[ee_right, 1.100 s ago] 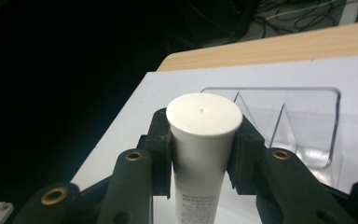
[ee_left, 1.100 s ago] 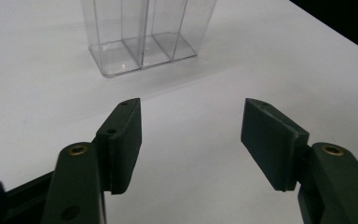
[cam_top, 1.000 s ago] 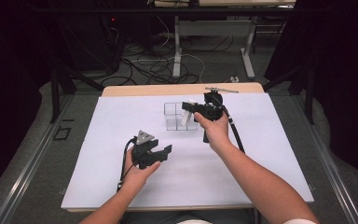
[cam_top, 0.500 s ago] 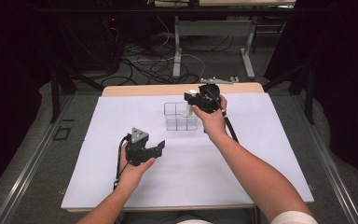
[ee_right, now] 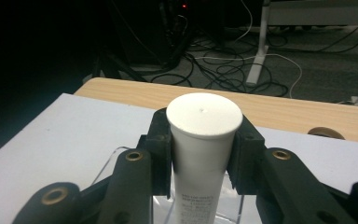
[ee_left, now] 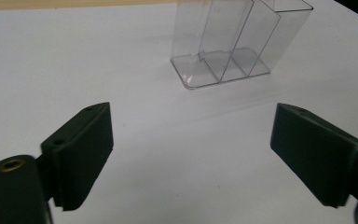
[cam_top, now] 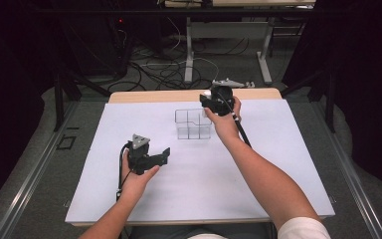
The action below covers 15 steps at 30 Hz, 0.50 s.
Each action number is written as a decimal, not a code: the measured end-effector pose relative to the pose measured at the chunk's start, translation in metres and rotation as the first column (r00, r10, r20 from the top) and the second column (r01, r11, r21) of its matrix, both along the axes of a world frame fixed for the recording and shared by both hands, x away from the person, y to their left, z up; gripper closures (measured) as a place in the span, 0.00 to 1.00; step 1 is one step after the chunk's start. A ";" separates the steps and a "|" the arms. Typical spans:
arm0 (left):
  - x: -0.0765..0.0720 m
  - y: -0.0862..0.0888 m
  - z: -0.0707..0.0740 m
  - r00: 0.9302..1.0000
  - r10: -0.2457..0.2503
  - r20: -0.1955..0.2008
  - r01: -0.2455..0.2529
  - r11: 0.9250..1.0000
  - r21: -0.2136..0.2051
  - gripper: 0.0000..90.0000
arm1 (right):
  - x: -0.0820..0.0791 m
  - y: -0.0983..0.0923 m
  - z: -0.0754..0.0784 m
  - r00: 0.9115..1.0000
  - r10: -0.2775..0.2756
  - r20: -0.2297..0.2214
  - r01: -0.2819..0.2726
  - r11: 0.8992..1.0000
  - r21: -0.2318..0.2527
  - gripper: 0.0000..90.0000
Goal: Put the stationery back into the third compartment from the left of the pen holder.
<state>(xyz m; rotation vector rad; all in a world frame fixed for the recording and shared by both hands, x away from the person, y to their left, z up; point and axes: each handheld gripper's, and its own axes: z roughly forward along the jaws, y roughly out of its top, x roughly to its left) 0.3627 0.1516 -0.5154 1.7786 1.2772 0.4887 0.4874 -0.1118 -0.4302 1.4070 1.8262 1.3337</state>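
— Tube (ee_right: 203, 140): where is it?
— Clamped upright between the right gripper's (ee_right: 204, 154) jaws, cap up, just above the clear organizer (cam_top: 193, 123) at the far middle of the white table (cam_top: 278, 164).
— And the left gripper (ee_left: 191, 154)?
— Jaws wide apart, holding nothing, low over the table nearer the person, pointing toward the organizer (ee_left: 235, 42).

One clear divided organizer (cam_top: 193, 124) with seemingly three compartments, one white tube (ee_right: 203, 140), two grippers, one table (cam_top: 179, 189).
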 end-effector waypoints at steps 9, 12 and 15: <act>0.004 0.009 -0.001 1.000 0.024 -0.009 -0.025 0.999 -0.037 0.00 | 0.003 0.006 -0.013 1.000 -0.010 0.007 0.010 0.998 -0.054 0.74; 0.005 0.011 -0.001 0.999 0.034 -0.020 -0.035 0.999 -0.041 0.00 | 0.004 0.009 -0.016 1.000 -0.007 0.019 0.008 0.998 -0.069 0.74; 0.006 0.014 -0.003 0.999 0.046 -0.024 -0.047 0.998 -0.049 0.00 | 0.003 0.011 -0.018 1.000 -0.002 0.026 0.004 0.997 -0.077 0.74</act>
